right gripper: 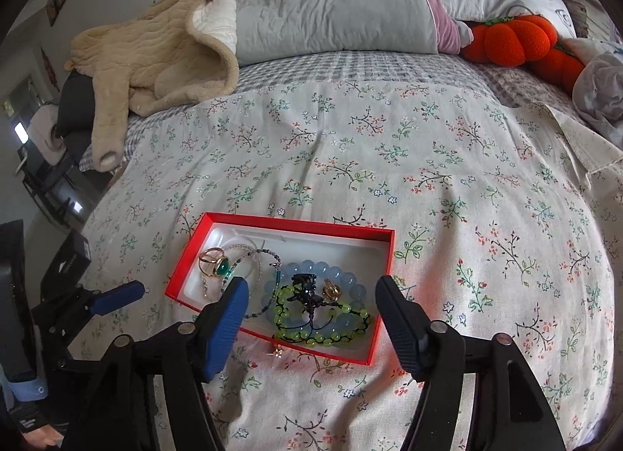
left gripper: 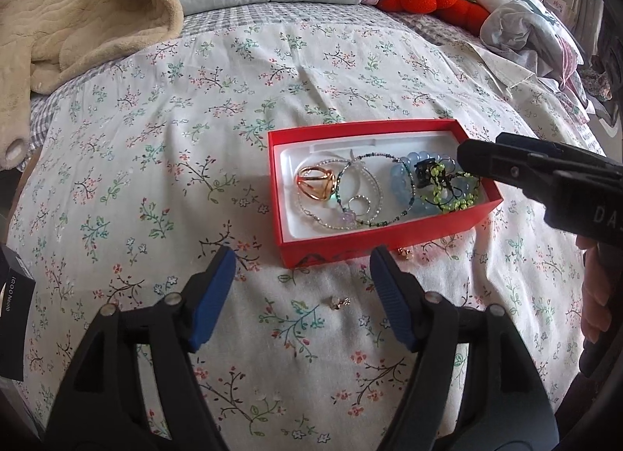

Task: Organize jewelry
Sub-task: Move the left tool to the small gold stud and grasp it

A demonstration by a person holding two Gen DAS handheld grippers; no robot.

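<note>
I had the left gripper (left gripper: 303, 262) spread wide and empty, hovering low over the bedspread (left gripper: 155, 178) just short of the red box (left gripper: 389, 237). A small gold earring (left gripper: 339, 302) lay loose on the cloth between its fingers, a little toward me. A second gold piece (left gripper: 405, 253) sat right against the box's near wall.

The right gripper (right gripper: 312, 289) was likewise released, holding nothing, poised over the box's right end above the blue bead bracelet (right gripper: 350, 283) and the green beaded cord (right gripper: 288, 330).

My judgement was that the loose earring came next. To do it well I would drop straight down, centre it between the pads, and close gently so the soft cloth did not bunch up with it. It was too small for me to tell which way it pointed.

The box lay with its long axis running left to right in the left camera, its right end angled slightly nearer. Rings (left gripper: 315, 182) and thin chains (left gripper: 362, 194) filled its left half.
</note>
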